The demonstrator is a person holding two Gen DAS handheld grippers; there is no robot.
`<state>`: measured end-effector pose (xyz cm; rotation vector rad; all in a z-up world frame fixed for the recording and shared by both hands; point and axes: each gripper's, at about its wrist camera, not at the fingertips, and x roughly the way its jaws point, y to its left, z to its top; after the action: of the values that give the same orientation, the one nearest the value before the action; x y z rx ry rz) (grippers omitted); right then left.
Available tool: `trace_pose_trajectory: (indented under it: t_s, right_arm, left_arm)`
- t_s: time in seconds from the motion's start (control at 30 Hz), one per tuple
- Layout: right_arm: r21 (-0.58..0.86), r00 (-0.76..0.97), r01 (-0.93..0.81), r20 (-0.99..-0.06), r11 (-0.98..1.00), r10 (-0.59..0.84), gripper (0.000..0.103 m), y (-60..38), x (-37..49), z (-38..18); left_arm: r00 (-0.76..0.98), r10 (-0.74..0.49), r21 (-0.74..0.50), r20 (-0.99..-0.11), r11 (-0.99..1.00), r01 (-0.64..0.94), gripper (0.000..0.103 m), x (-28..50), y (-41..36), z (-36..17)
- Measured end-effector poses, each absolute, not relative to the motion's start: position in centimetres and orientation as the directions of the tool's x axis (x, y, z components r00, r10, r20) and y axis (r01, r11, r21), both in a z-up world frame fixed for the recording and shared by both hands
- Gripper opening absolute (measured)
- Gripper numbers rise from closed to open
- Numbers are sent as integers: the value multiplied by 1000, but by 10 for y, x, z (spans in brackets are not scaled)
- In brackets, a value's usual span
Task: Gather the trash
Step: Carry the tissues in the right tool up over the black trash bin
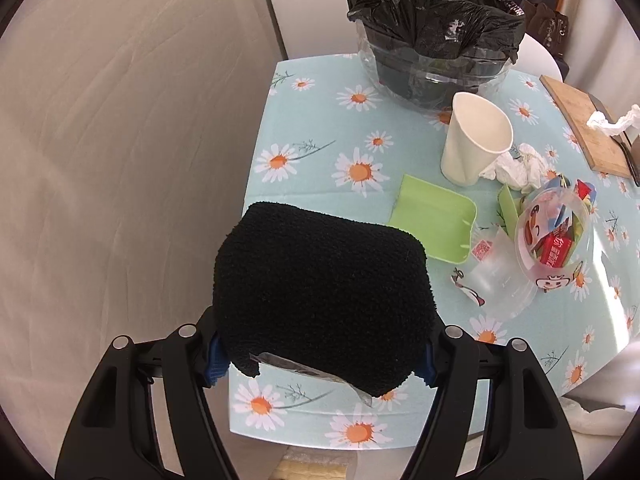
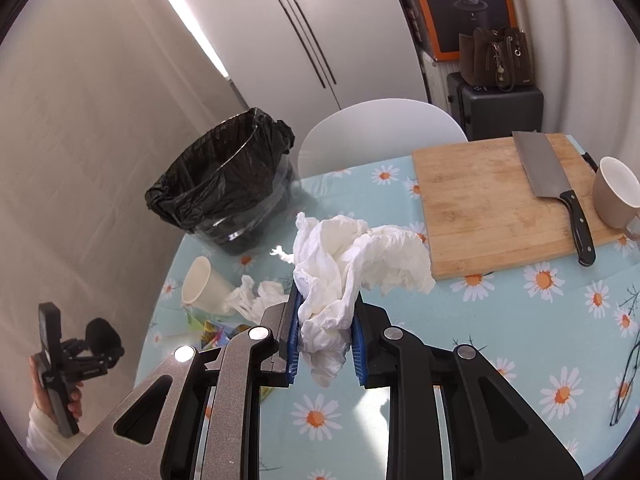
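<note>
Gripping a crumpled white tissue [image 2: 352, 264] that trails up past its fingertips, the right gripper [image 2: 326, 344] hangs over the daisy-print tablecloth [image 2: 500, 312]. Only the left view shows the left gripper [image 1: 320, 360] clamped on a black fuzzy cloth [image 1: 320, 284], with the black-lined trash bin [image 1: 434, 36] beyond.

This is a home kitchen or dining corner. Ahead of the right tongs stands a tall pale fridge [image 2: 304, 36] with long handles, and a white chair [image 2: 384, 128] is pushed up to a table [image 2: 500, 320] covered in a daisy-print cloth. Off to their right a wooden chopping board [image 2: 488, 208] carries a cleaver [image 2: 552, 184], with a mug [image 2: 616, 192] beside it. Further back a handbag [image 2: 496, 60] sits on a dark suitcase [image 2: 500, 108], before an orange appliance box [image 2: 460, 4].
</note>
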<state>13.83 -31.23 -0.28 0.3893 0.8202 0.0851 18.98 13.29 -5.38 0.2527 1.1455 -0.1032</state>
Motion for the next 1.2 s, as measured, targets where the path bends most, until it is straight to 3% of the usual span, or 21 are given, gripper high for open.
trace_pose_trajectory:
  t_s: [0.63,1.2]
  right_arm:
    - [360,794,78,-587,930,161,22,-205,168,57]
    - [298,802,-29,-563,954,201,22,-162,249,92]
  left_arm:
    - [492,-159,135,-856,850,509,69,309,155,-8]
    - [551,-327,96,-768,791,604,70,380,91,57]
